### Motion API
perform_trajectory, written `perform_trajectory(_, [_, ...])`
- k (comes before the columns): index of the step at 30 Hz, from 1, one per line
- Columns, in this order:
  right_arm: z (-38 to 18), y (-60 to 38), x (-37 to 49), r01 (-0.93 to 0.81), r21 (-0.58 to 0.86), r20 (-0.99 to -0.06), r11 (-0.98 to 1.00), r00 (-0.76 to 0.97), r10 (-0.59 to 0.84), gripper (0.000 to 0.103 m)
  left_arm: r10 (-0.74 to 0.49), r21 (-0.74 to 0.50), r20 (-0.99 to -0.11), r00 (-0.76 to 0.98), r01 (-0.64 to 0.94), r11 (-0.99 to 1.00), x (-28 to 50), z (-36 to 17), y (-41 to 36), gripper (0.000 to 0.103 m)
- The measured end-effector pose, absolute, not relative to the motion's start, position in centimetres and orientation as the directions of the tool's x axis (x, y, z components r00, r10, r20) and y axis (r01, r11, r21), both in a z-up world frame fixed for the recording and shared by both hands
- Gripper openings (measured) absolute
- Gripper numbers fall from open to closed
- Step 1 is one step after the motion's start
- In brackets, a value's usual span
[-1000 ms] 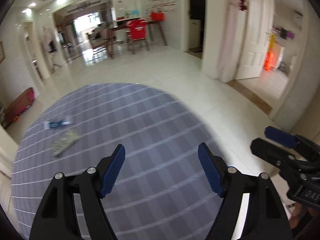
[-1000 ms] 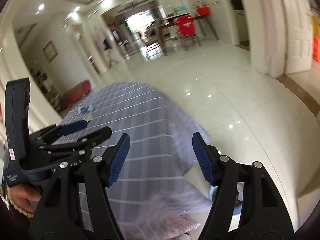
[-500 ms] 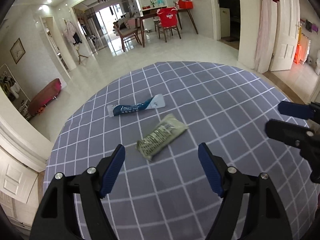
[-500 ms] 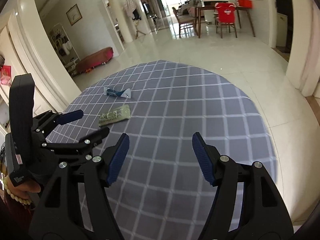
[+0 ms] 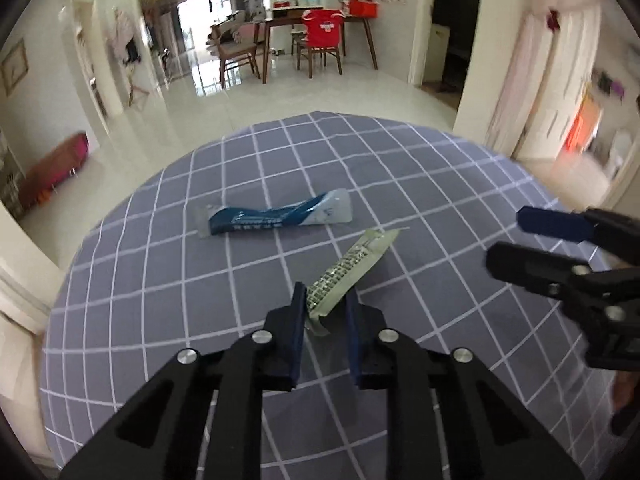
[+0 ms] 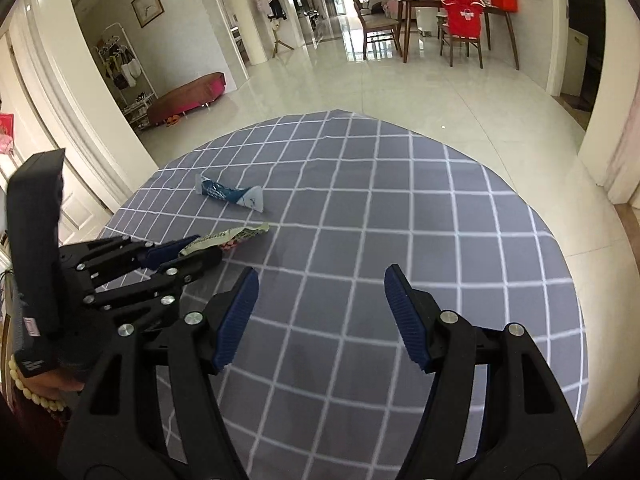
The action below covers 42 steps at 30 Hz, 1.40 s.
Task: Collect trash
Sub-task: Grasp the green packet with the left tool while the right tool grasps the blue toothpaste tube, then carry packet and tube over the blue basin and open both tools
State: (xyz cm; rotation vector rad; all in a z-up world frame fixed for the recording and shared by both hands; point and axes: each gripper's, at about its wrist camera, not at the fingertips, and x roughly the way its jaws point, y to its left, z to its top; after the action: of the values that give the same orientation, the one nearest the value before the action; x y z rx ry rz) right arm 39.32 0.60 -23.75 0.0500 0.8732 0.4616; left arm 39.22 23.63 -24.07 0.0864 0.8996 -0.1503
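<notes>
A pale green wrapper (image 5: 352, 264) lies on the round table with a grey checked cloth (image 5: 160, 280). My left gripper (image 5: 325, 304) is shut on the wrapper's near end; the wrapper also shows in the right wrist view (image 6: 228, 237), sticking out of the left gripper (image 6: 192, 250). A blue and white wrapper (image 5: 276, 218) lies flat just beyond it, also seen in the right wrist view (image 6: 230, 196). My right gripper (image 6: 320, 308) is open and empty, above the table's middle, to the right of the left gripper; it also shows in the left wrist view (image 5: 532, 240).
The table's far edge (image 6: 340, 114) drops to a glossy tiled floor. A dining table with chairs (image 5: 316, 36) stands far back. A pink bench (image 6: 188, 96) stands by the left wall. White doors (image 5: 532, 80) are at the right.
My left gripper has moved forward and down and shut on the pale green wrapper. My right gripper has come nearer to the table and stays open.
</notes>
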Motion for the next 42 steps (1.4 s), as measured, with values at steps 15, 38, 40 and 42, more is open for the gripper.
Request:
perform_trajectory(15, [-24.8,10.4,44.9,-0.515,0.121,-0.75,0.848,0.512,0.419,0.065,0.151,-0.039,-0.736,0.659,-0.265,0.963,37.6,-22.2,33.1,0.017])
perform_trajectory(38, [-22.8,3.9,37.5,-0.539,0.188,-0.7,0.821,0.513,0.496,0.007,0.079,-0.042,-0.725,0.684,-0.158,0.987,34.3,-19.2,25.4,0.017])
perform_trajectory(40, [-22.1,1.1,36.0,-0.504,0.228,-0.68,0.833,0.53,0.507,0.007,0.058,-0.045,-0.718,0.694,-0.129,0.991,33.7,-18.4,23.5,0.017])
perform_trajectory(42, [-21.3,-1.7,34.4,-0.479,0.242,-0.665,0.843,0.551,0.504,0.007,0.033,-0.043,-0.709,0.705,-0.089,0.995,32.5,-17.6,21.0,0.017])
